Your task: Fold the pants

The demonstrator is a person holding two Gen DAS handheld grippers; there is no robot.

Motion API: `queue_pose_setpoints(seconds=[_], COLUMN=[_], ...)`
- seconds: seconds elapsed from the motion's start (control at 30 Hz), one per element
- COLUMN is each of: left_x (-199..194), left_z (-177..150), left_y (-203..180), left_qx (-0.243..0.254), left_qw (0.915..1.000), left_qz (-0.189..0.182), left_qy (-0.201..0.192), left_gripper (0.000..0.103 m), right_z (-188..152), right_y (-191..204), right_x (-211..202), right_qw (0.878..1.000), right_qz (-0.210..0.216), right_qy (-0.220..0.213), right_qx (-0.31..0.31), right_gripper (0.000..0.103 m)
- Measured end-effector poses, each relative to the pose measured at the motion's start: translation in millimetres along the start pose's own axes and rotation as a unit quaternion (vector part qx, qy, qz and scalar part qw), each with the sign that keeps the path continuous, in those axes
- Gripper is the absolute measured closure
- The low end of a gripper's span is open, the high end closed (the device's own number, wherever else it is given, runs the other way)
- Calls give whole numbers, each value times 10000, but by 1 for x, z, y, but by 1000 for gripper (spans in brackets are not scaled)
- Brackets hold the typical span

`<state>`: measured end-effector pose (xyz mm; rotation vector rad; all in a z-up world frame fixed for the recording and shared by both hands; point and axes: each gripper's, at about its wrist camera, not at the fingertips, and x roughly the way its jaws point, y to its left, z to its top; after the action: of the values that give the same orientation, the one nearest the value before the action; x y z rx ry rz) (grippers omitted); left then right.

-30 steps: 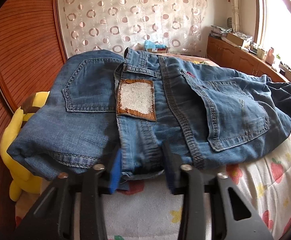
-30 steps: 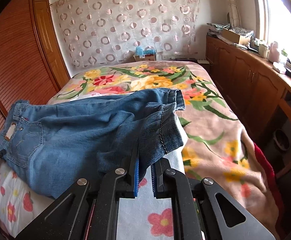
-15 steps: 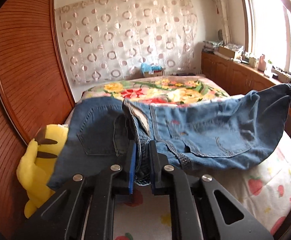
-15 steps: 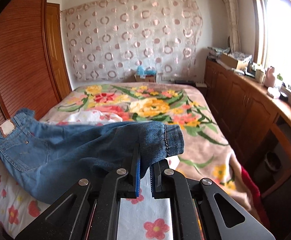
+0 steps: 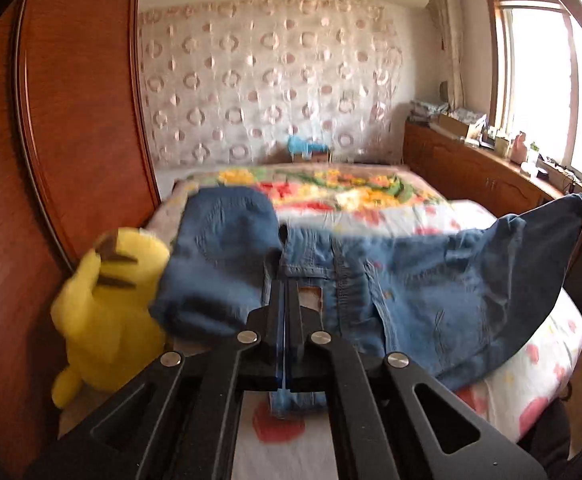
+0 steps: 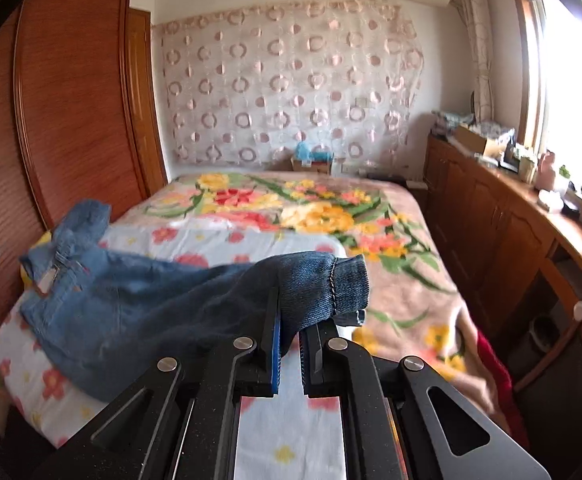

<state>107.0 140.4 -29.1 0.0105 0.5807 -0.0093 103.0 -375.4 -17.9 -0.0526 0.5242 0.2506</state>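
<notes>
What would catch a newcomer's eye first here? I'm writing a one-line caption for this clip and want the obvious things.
The blue jeans stretched above the near end of the bed, pinched at the waist by the left tool and at the leg cuffs by the right tool. Next, the yellow plush toy at the bed's left edge against the wooden wardrobe, and the bright floral blanket further up the bed.

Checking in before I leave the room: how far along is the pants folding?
Early. Done: left gripper is shut on the jeans at the waist, right gripper at the leg end. In hand: jeans lifted, stretched between them over the bed. Left: every fold.
</notes>
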Motion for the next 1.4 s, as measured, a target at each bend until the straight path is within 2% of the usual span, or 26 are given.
queue_pose_setpoints(seconds=[0.17, 0.23, 0.27, 0.3, 0.33, 0.4, 0.67, 0.73, 0.83, 0.87, 0.9, 1.03, 1.2, 1.4], left_x=[23, 33, 38, 41, 46, 55, 77, 82, 83, 79, 75, 52, 2, -47], left_z=[-19, -25, -28, -30, -35, -44, -70, -72, -71, -69, -67, -54, -22, -8], left_y=[0, -5, -6, -6, -5, -6, 1, 1, 3, 1, -3, -12, -10, 4], left_qx=[-111, -109, -119, -138, -166, -243, -545, -601, -708, -649, -538, -384, -411, -390], left_qw=[9995, 9988, 9983, 9981, 9978, 9963, 9916, 9896, 9873, 9878, 9900, 9954, 9982, 9984], left_qz=[75, -115, -165, -203, -249, -308, -382, -504, -679, -734, -619, -398, -406, -343], left_qy=[286, 469, 546, 562, 595, 766, 1112, 1205, 1250, 1208, 1150, 776, 139, -212], left_gripper=[102, 85, 63, 50, 40, 32, 33, 40, 56, 68, 79, 83, 83, 84], right_z=[-20, -24, -24, -23, -25, -21, -16, -15, -14, -13, -13, -3, 10, 5], right_y=[-22, -27, -29, -29, -31, -27, -26, -28, -30, -30, -29, -25, -20, -11], right_x=[25, 34, 38, 41, 44, 48, 54, 56, 56, 56, 54, 44, 18, -22], right_qw=[9991, 9986, 9984, 9981, 9980, 9978, 9965, 9959, 9955, 9956, 9957, 9973, 9986, 9988], right_qz=[-35, -32, -39, -45, -50, -65, -102, -105, -78, -68, -58, -69, 9, 181], right_qy=[343, 415, 444, 469, 496, 538, 724, 766, 755, 733, 708, 491, 203, 56], right_qx=[265, 326, 361, 384, 392, 392, 414, 473, 565, 582, 593, 544, 486, 446], right_gripper=[96, 96, 96, 96, 96, 96, 96, 96, 96, 96, 96, 96, 96, 96])
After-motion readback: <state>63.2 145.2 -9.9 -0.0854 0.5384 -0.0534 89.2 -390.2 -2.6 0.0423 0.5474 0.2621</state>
